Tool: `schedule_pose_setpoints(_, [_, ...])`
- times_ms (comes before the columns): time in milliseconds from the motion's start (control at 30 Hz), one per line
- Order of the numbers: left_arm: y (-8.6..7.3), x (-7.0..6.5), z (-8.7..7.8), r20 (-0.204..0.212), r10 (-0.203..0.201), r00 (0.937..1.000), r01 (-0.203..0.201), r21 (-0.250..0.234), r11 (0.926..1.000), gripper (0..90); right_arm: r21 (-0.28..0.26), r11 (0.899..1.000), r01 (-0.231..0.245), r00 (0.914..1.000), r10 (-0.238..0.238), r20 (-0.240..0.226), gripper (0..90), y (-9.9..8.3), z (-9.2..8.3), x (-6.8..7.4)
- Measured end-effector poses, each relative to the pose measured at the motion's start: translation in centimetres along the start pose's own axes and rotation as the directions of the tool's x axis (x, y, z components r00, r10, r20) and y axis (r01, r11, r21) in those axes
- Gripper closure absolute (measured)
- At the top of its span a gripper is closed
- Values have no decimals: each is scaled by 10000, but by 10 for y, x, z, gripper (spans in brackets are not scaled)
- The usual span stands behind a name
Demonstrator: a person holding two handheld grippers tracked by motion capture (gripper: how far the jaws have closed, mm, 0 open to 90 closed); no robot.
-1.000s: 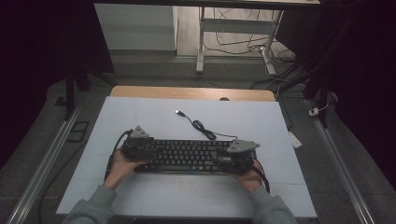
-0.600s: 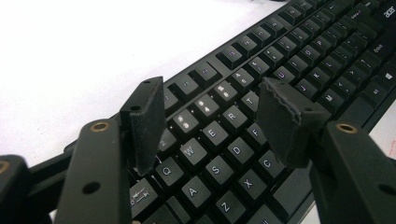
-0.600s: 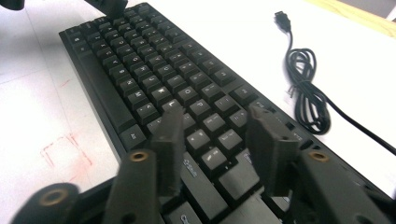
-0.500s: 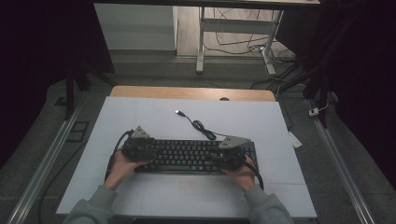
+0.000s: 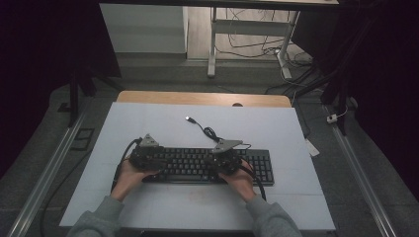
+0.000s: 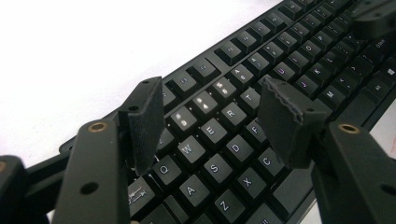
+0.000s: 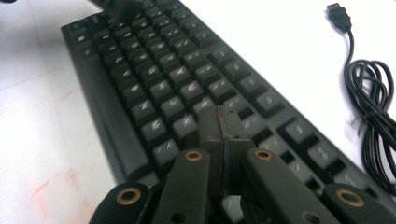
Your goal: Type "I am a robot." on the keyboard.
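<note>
A black keyboard (image 5: 190, 165) lies across the near half of the white mat (image 5: 148, 123). My left gripper (image 5: 159, 160) hovers over its left end; in the left gripper view (image 6: 212, 93) the jaws stand wide open above the Q-W-E-R keys (image 6: 219, 126) with nothing between them. My right gripper (image 5: 217, 163) is over the keyboard's right-middle, pointing left along it. Its pads (image 7: 219, 119) are pressed together, low over a key row (image 7: 154, 70); whether they touch a key is unclear. The keyboard's cable (image 5: 212, 133) lies coiled behind it, USB plug (image 5: 189, 119) loose on the mat.
The coiled cable (image 7: 373, 107) and plug (image 7: 339, 14) lie just beyond the keyboard's far edge. A faint red smudge (image 7: 56, 186) marks the mat in front. A wooden table edge (image 5: 197, 98) runs behind the mat. A metal rail (image 5: 360, 173) flanks the table's right side.
My right gripper has slid left from the keyboard's right end to its right-middle keys. The left gripper and the keyboard have stayed put.
</note>
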State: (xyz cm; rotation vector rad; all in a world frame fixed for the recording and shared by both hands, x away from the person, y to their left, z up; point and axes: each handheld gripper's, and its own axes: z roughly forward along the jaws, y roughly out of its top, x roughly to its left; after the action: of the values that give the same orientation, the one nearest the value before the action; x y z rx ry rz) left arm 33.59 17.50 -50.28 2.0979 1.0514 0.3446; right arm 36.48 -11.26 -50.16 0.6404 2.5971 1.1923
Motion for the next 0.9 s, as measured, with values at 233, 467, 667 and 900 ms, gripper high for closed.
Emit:
schedule_pose_setpoints(233, [-1,1,0,-16,-19,10000,19,17,10000,402,233,9997,83,9999,-86,126,895,4,15,0])
schedule_pose_setpoints(467, [-1,0,1,-30,50,10000,-49,77,10000,398,213,9996,157,9995,-163,276,895,5,21,0])
schedule_pose_setpoints(667, [-1,-1,1,-22,84,10000,-83,116,9999,394,379,9988,301,9988,-316,372,895,5,25,0])
schedule_pose_setpoints(900, [-1,-1,1,-50,77,10000,-77,112,9999,394,316,9992,244,9989,-257,384,896,4,26,-1])
